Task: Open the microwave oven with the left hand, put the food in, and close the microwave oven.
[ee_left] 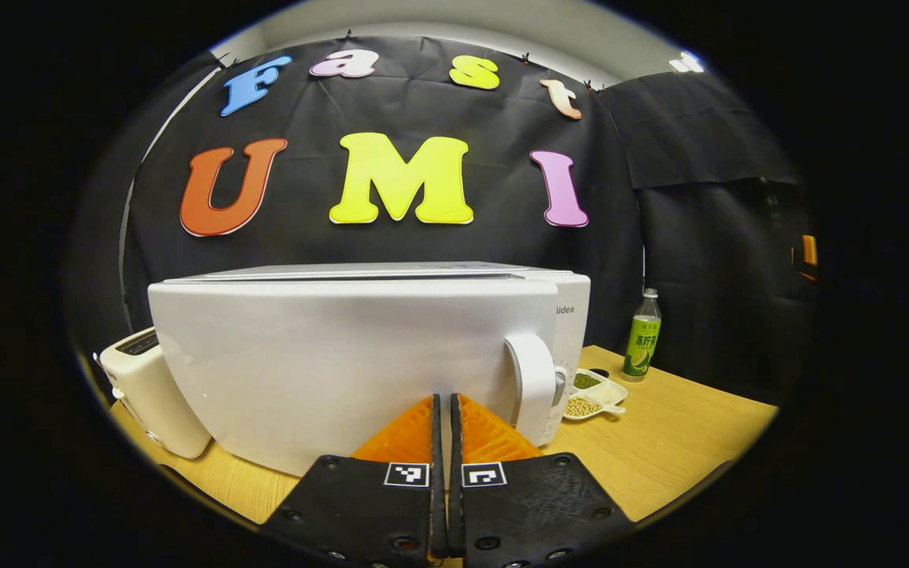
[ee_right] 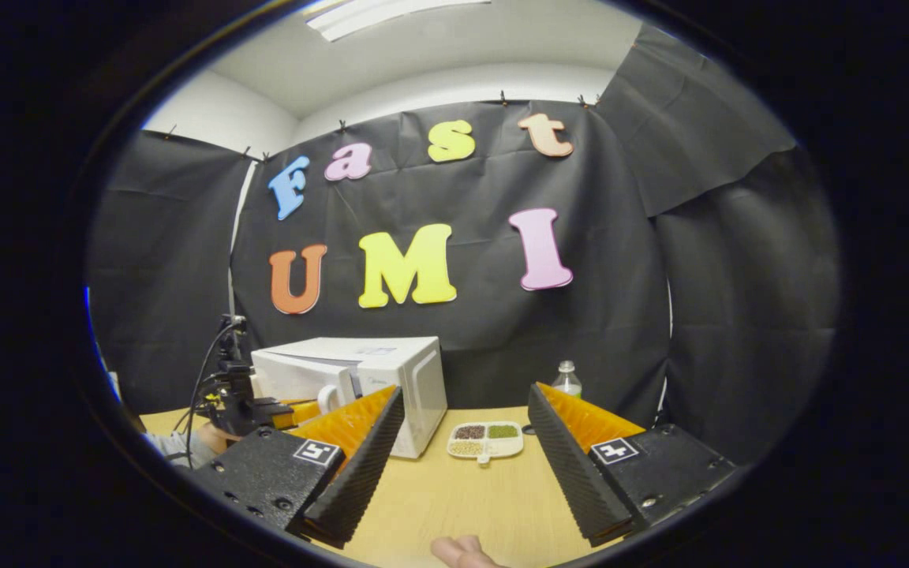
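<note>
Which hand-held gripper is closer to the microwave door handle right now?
Left. The left hand-held gripper sits just before the handle; the right hand-held gripper hangs farther back over the table.

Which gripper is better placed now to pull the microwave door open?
Left. Its closed fingers sit right at the door, beside the handle. The right gripper is open, farther back over the table.

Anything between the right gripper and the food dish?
Nothing: the right gripper view shows only bare table between the open right gripper and the food dish.
</note>
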